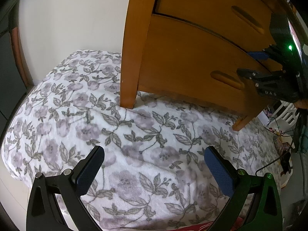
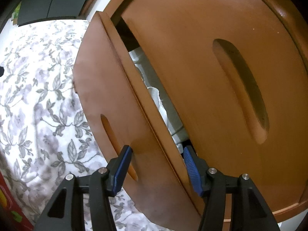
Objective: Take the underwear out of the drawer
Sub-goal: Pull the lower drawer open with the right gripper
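A wooden chest of drawers point(image 1: 134, 38) stands on a floral blanket. Its lower drawer point(image 2: 115, 88) is pulled out a little under the shut upper drawer point(image 2: 192, 57). White folded fabric point(image 2: 154, 94) shows in the gap; what garment it is I cannot tell. My right gripper point(image 2: 156, 156) straddles the lower drawer's front board, one pad at the handle slot point(image 2: 107, 130), the other inside the drawer, shut on the board. The left wrist view shows the right gripper point(image 1: 250, 63) at that drawer's top edge. My left gripper point(image 1: 154, 165) hangs open over the blanket, holding nothing.
The floral blanket point(image 1: 96, 125) covers the floor in front of the chest. A cream wall point(image 1: 67, 19) is behind. Cables and a white basket point(image 1: 284, 115) lie at the right. A red box point(image 2: 11, 202) sits at the lower left of the right wrist view.
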The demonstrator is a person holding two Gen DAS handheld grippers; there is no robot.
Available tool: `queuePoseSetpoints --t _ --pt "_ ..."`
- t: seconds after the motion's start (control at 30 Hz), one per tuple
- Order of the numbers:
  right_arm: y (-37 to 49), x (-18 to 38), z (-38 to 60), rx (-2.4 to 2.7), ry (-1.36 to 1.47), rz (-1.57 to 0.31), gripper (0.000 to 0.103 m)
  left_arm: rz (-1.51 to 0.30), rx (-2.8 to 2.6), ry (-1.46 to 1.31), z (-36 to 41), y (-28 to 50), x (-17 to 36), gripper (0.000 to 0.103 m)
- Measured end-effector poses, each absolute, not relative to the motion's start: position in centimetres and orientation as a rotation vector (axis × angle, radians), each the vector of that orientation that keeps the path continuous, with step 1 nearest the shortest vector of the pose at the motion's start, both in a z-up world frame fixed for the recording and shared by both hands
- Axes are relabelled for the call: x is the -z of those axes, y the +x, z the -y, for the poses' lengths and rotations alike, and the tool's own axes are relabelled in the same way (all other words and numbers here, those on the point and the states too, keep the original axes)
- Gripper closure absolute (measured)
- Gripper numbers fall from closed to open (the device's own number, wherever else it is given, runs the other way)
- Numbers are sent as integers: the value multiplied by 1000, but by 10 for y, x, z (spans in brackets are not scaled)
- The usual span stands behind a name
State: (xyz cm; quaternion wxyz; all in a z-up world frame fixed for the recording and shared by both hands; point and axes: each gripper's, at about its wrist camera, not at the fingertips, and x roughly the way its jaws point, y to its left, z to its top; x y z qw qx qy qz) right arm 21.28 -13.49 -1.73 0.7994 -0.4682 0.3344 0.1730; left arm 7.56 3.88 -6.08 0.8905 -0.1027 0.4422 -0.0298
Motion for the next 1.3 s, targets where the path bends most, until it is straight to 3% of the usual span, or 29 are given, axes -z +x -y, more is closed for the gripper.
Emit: queuePoseSetpoints --t 1.3 --pt "98 2 133 -446 -881 -791 43 -896 67 -183 -37 21 18 0"
